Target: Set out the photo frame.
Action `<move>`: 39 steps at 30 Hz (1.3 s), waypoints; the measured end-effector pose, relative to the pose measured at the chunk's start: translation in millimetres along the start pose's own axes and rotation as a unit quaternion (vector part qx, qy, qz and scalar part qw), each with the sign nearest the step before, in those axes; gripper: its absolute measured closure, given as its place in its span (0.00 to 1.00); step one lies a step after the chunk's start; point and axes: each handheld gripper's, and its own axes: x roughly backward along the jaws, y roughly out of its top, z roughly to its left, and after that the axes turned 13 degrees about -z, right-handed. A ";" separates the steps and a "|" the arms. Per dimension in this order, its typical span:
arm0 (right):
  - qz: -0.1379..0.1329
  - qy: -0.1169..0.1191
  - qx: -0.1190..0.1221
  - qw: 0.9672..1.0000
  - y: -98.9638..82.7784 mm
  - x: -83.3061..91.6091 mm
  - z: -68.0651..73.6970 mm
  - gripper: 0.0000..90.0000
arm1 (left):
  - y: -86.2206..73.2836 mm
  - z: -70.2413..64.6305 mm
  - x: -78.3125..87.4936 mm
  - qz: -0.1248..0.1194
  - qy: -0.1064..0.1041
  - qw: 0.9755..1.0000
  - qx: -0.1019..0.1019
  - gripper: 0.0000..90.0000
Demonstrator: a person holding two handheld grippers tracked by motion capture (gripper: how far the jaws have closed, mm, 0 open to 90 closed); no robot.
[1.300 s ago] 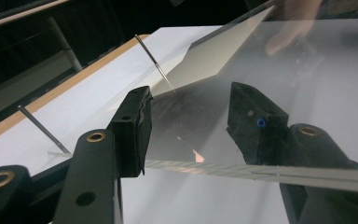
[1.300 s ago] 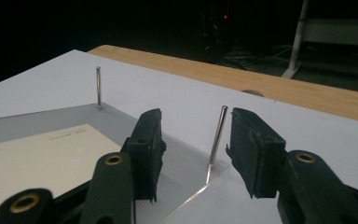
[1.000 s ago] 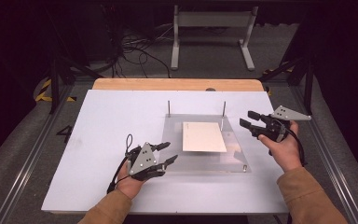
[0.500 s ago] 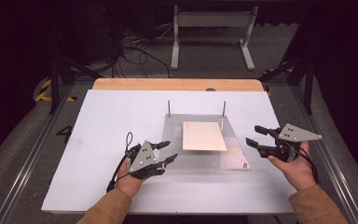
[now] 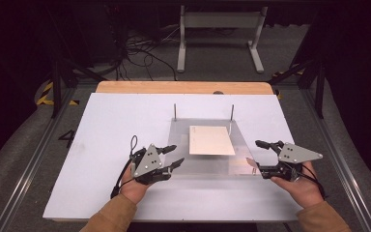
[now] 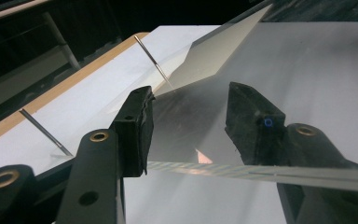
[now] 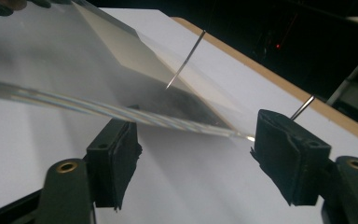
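A clear plastic plate (image 5: 207,164) lies in the middle of the white board (image 5: 101,145), with a cream card (image 5: 211,140) on it and two thin metal pins (image 5: 175,111) at its far edge. My left gripper (image 5: 173,155) rests at the plate's near left corner. Its jaws stand apart, with the plate's edge (image 6: 191,168) running across between them. My right gripper (image 5: 257,155) is at the near right corner. Its jaws have just been opening, and the plate's edge (image 7: 98,109) runs between them without either pad pressing on it. The card (image 7: 121,46) and a pin (image 7: 186,60) lie beyond.
A wooden strip (image 5: 183,87) borders the board's far side. Behind it are a white stand (image 5: 220,34) and loose cables (image 5: 140,48) on the floor. Metal rails (image 5: 34,159) run along both sides of the table.
My right gripper has moved from the plate's right edge toward the person and down to the near right corner, its jaws spreading wider. The left gripper has stayed put.
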 end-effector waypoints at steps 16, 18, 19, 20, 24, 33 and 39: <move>-0.045 0.042 0.031 0.998 -9.5 -32.6 5.9 0.58 | -0.2 0.0 0.0 -0.002 0.000 1.000 0.000 0.56; -0.042 0.036 0.039 0.998 -8.3 -33.2 6.0 0.63 | 0.5 0.2 0.2 -0.002 0.002 1.000 -0.002 0.56; -0.037 0.034 0.051 0.997 -6.9 -34.0 6.4 0.64 | 0.9 0.2 0.5 -0.001 0.003 1.000 -0.002 0.57; -0.036 0.033 0.055 0.997 -6.1 -34.3 6.7 0.65 | 1.1 0.2 0.8 -0.001 0.004 1.000 -0.001 0.57; -0.039 0.035 0.051 0.997 -5.9 -34.3 5.8 0.65 | 2.0 0.5 0.8 -0.003 0.007 1.000 -0.004 0.57; -0.045 0.031 0.052 0.997 3.7 -34.5 4.7 0.67 | 11.4 3.9 5.4 -0.020 0.020 1.000 -0.011 0.58; -0.062 0.030 0.062 0.996 14.6 -34.7 4.1 0.69 | 23.8 6.8 12.0 -0.041 0.026 0.999 -0.013 0.59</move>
